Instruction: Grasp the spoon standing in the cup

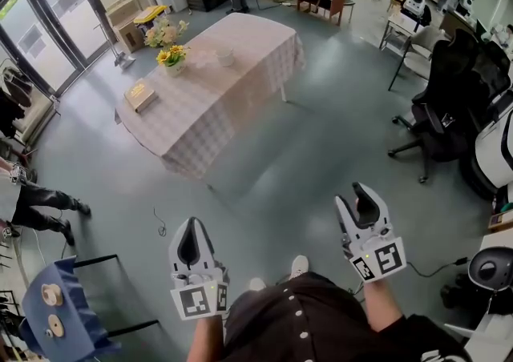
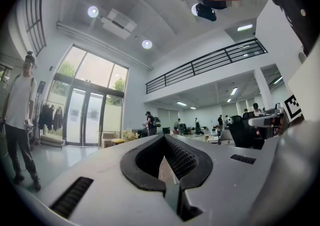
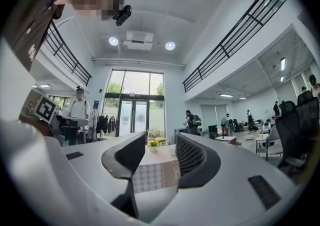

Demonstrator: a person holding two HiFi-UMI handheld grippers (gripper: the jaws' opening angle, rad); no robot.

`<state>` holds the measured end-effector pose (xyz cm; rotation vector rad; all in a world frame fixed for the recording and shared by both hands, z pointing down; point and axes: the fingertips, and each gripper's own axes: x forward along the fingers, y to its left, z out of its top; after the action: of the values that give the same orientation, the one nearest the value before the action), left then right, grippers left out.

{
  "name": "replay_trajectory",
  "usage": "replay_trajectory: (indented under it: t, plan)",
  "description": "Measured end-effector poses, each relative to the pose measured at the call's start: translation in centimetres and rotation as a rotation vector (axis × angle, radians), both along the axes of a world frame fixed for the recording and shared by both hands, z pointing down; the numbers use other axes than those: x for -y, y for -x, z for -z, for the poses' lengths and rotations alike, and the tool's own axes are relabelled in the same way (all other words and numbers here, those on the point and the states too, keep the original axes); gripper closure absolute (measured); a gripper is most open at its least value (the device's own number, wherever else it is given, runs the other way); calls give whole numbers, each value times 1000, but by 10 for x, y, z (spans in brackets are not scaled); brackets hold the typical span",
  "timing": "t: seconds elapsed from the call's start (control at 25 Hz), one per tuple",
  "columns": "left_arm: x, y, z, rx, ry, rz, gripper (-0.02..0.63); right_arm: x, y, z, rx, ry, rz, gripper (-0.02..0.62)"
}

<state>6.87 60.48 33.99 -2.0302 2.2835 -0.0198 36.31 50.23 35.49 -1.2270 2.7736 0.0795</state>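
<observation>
Well, both of my tools hang low in front of me over the grey floor (image 1: 304, 184), well apart from the work. My left tongs (image 1: 191, 222), grey plastic with black pads, sit at 7 o'clock. Their tips are pressed together, leaving only the oval hollow between the pads, and nothing is in it. My right tongs (image 1: 363, 189), the same grey and black make, sit at 5 o'clock with the jaws standing apart and nothing between them. Through that gap I look straight at the long desk (image 1: 240, 96) under its pale checked cloth.

That desk stands at 11 o'clock from me. Near its far left end a bunch of yellow flowers (image 1: 171, 55) stands in a small pot, and a flat tan box (image 1: 139, 96) lies at 7 o'clock of them. Near the flowers, at their 3 o'clock, is a small pale cup (image 1: 225, 57). From here the spoon is too small to make out. Black office chairs (image 1: 437, 124) stand on the floor at 2 o'clock.
</observation>
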Motion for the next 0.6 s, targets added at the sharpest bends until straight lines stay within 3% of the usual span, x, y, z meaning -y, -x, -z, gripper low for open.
replay_trajectory:
  t: [0.24,0.6]
  plan:
    - [5,-5,0,-1,-6,4,589,7,-1,0,5,5,23,346]
    - [20,-21,-2,0,4,31,589,27,-12,-3,-4,7,62,278]
